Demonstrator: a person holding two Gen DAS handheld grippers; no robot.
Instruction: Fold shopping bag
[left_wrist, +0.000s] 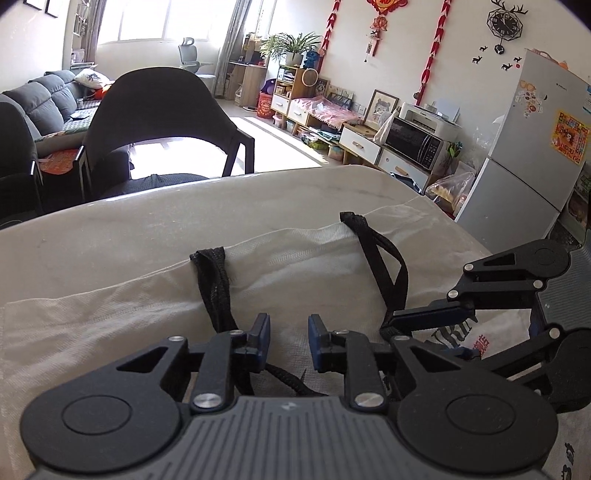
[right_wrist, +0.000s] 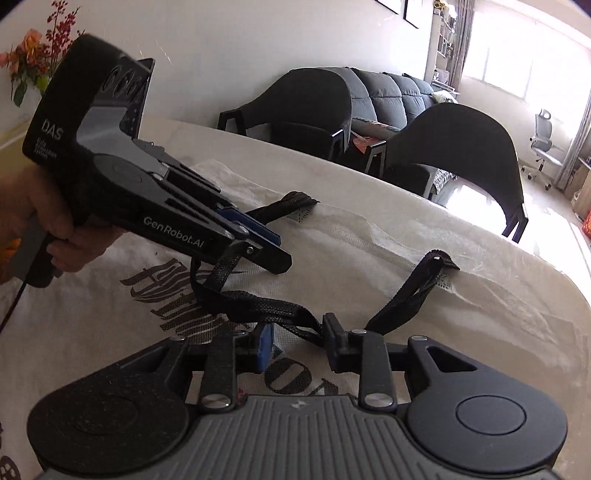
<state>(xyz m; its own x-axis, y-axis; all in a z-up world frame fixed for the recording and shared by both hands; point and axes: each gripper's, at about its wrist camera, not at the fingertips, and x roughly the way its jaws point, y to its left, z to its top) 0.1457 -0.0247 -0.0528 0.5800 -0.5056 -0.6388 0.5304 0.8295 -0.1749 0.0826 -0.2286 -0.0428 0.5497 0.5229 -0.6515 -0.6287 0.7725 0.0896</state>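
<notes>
Two black woven strap handles (right_wrist: 266, 314) trail across the limp white fabric shopping bag (left_wrist: 110, 317), flat on the pale bench (left_wrist: 147, 218); light, floppy, best pinched at its edges. Both jaws stand apart, gripping nothing.

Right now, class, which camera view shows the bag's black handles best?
The right wrist view: both black handles lie across the white shopping bag, straps traceable. The left wrist view shows them partly hidden behind the left gripper.

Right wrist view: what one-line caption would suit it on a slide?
Two hand-held tongs, left and right, meet over the black handles of a white shopping bag lying on a table.
</notes>
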